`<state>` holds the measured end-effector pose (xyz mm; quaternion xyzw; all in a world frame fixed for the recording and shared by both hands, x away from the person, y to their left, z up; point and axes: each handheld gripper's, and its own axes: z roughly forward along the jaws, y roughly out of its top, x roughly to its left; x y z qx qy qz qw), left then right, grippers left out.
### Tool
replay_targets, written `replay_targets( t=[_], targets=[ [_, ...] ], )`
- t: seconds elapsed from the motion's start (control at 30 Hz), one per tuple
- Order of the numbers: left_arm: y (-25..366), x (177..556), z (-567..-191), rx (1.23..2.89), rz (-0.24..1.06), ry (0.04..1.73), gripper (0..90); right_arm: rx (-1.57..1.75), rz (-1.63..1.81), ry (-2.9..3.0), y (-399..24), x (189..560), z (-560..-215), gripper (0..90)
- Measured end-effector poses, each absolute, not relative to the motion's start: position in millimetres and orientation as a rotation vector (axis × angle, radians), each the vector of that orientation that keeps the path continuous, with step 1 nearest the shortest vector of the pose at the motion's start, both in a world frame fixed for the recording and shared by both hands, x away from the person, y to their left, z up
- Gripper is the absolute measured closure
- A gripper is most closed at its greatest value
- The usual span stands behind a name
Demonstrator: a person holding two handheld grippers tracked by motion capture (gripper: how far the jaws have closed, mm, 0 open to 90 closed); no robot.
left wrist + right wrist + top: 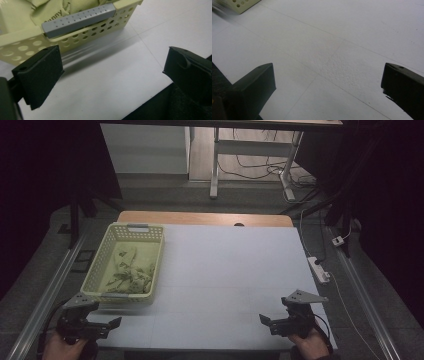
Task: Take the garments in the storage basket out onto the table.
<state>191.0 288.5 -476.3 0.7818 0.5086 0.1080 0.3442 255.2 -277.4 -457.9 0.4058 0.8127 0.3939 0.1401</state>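
A pale yellow perforated basket with grey handles stands on the left of the white table. Crumpled light green cloth lies inside it. My left gripper is at the table's front left corner, just in front of the basket, open and empty. In the left gripper view the basket's near wall and grey handle sit right ahead of the wide-apart jaws. My right gripper is low at the front right, open with nothing between its jaws, over bare table.
A corner of the basket shows far off in the right gripper view. Beyond the table stands a desk frame with cables on the floor. A white power strip lies to the right of the table.
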Motion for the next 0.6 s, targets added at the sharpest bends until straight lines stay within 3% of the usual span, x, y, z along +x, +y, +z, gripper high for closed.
replay_targets(
  t=[0.6],
  targets=[
    [290.8, 194.0, -477.3, 2.031, 0.232, 1.328, 0.0, 1.150, 1.151, 2.397, -276.2, 256.8, -458.8, 0.0]
  ],
)
